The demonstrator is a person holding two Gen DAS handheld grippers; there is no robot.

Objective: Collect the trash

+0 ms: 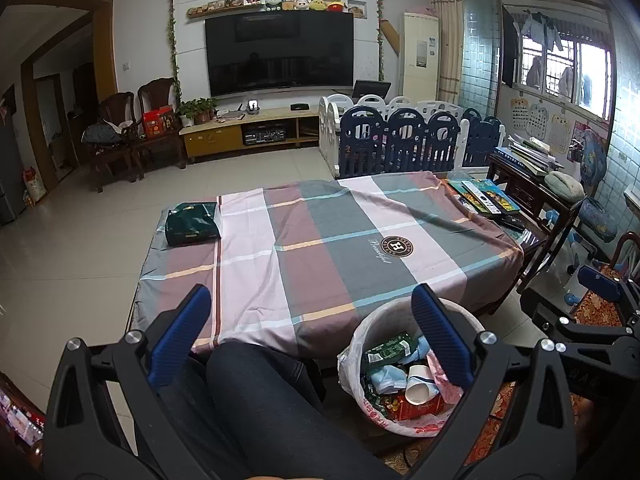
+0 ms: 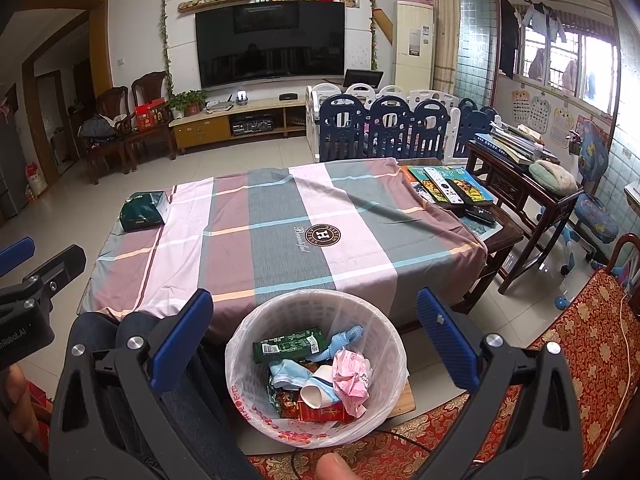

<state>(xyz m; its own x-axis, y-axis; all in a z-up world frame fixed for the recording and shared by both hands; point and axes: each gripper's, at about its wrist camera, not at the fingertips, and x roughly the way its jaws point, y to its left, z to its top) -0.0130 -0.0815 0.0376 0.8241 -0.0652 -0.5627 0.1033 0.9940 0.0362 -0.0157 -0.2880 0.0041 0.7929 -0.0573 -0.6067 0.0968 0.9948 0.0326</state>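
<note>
A white trash bin [image 2: 256, 344] lined with a plastic bag stands on the floor against the near edge of the table. It holds a green packet [image 2: 288, 344], crumpled pink paper [image 2: 352, 372], a paper cup [image 2: 316, 392], a red box [image 2: 324, 414] and blue cloth. My right gripper [image 2: 316, 320] hangs open right above the bin, with nothing between its blue fingers. My left gripper [image 1: 316, 320] is open and empty too, over the table's near edge, with the bin [image 1: 360, 332] by its right finger. A dark green packet [image 1: 192, 224] lies on the table's far left corner.
A plaid cloth [image 1: 320, 232] covers the table. Books and remotes [image 2: 448, 188] lie at its far right end, beside a dark side table [image 2: 516, 184] stacked with books. A person's leg [image 1: 256, 400] is under the left gripper. A red patterned cushion [image 2: 580, 340] lies to the right.
</note>
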